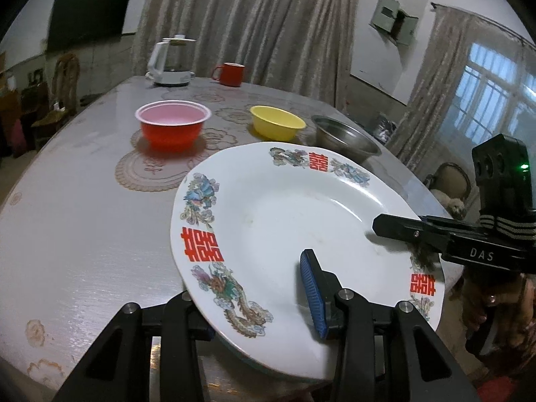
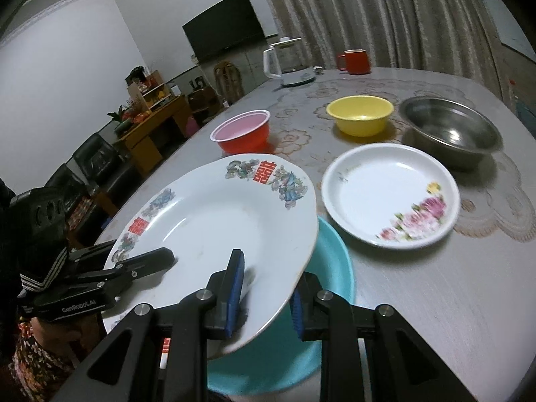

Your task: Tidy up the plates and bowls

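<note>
A large white plate with red characters and dragons is held tilted above the table by both grippers. My left gripper is shut on its near rim; it shows in the right wrist view on the plate's left rim. My right gripper is shut on the plate's near right rim; it shows in the left wrist view. A teal plate lies under the held plate. A white flowered plate lies to the right. Red bowl, yellow bowl and steel bowl stand behind.
A white kettle and a red mug stand at the table's far edge. Lace doilies lie on the grey table. Chairs and a cabinet stand beyond the left edge.
</note>
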Demonstrator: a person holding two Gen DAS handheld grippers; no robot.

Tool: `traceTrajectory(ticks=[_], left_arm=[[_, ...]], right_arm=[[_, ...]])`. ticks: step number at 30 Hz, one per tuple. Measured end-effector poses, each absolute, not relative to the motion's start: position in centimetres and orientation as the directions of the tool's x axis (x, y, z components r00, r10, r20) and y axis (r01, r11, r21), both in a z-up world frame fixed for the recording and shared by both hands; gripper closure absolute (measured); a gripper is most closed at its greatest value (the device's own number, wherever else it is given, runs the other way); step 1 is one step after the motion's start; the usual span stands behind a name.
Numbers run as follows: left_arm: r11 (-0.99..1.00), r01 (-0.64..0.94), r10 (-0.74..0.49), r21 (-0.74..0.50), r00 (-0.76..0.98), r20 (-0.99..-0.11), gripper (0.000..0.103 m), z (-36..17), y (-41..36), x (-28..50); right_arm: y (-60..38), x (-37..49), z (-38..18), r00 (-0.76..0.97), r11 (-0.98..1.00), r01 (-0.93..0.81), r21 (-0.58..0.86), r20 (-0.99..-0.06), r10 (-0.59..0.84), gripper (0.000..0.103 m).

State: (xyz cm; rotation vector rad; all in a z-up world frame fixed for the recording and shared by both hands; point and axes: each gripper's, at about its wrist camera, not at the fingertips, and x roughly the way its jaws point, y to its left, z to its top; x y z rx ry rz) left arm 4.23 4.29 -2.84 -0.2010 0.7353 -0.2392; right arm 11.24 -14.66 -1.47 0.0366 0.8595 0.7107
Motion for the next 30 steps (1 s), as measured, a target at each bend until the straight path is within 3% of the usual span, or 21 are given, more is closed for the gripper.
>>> traceTrajectory(ticks=[8,30], left_arm=[[0.946,0.182,-0.318,-0.270,0.692,-0.648,0.061,-3.6,2.8,4.0],[0.963,0.149,-0.265,-0.224,0.676,-0.688,0.061,-5.5,3.1,4.0]], right_arm=[[-17.3,9.4,-2.4,0.452,0.797,-0.508,0.327,-0.686,0.570,0.079],[-16.5,9.3,-5.4,0.394,0.803,-0.462,0.376,-0.724,0.566,0.077]])
